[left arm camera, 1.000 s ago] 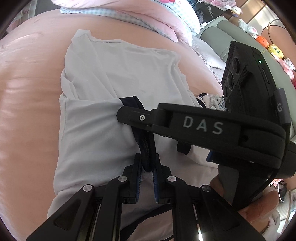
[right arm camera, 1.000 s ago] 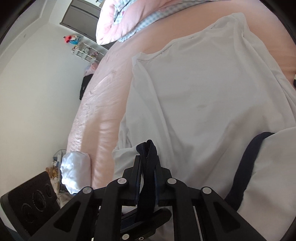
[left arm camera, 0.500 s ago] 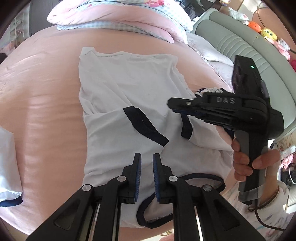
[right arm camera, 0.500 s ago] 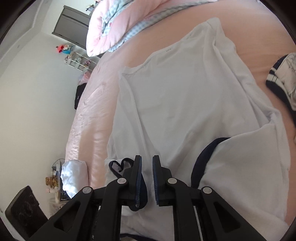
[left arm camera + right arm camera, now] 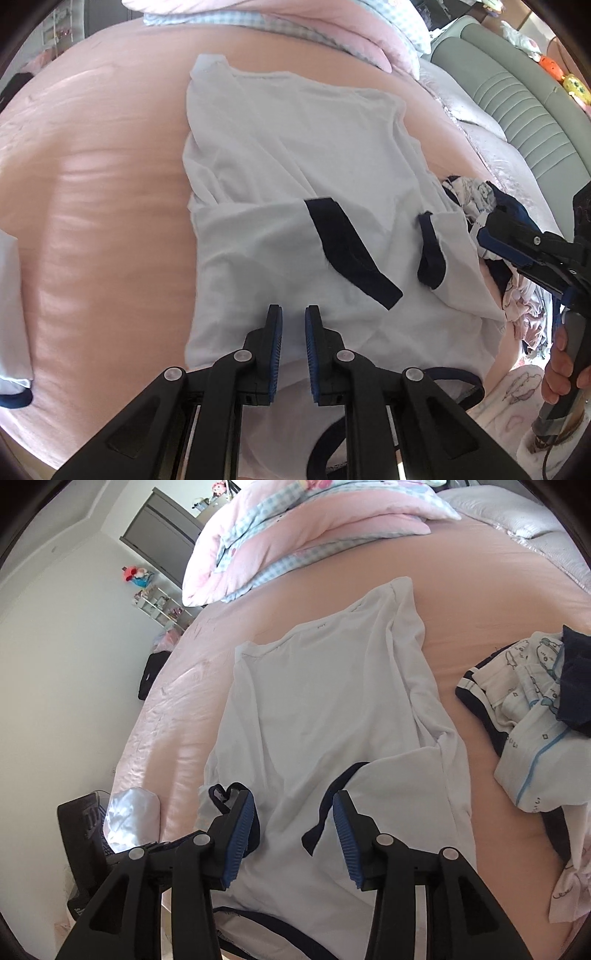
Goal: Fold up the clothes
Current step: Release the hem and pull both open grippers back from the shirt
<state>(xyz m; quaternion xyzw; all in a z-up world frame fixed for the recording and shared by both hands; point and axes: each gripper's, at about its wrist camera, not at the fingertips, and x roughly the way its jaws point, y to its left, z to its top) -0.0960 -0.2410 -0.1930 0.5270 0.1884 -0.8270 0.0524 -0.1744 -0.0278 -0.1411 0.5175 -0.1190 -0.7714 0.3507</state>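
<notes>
White T-shirt (image 5: pixel 295 155) with navy trim: lies spread on the pink bedsheet (image 5: pixel 96 184), hem toward 12 o'clock, neckline toward 6 o'clock in both wrist views. Both short sleeves are folded inward over the body; the left sleeve's navy cuff (image 5: pixel 351 251) runs diagonally across the middle, the right sleeve's navy cuff (image 5: pixel 430 254) sits toward 3 o'clock of it. The two cuffs lie apart.

Left gripper (image 5: pixel 293 314): above the shirt near the neckline, at 6 o'clock of the left wrist view. Jaws stand narrowly parted with nothing between them; blue pads face each other across a slim gap.

Right gripper (image 5: pixel 291 812): above the shirt's lower part in its own view, jaws spread wide and holding nothing. In the left wrist view it appears at 3 o'clock, carried by a hand (image 5: pixel 561 369).

Pile of printed clothes (image 5: pixel 532 709): white fabric with blue cartoon print and dark navy pieces, on the sheet at 3 o'clock of the shirt, just beside its edge.

Folded white garment (image 5: pixel 11 302): navy-edged, at 9 o'clock of the left wrist view, well apart from the shirt.

Pink and blue-checked duvet (image 5: pixel 295 535): bunched at 12 o'clock beyond the hem.

Grey padded headboard (image 5: pixel 517 107): at 2 o'clock.
</notes>
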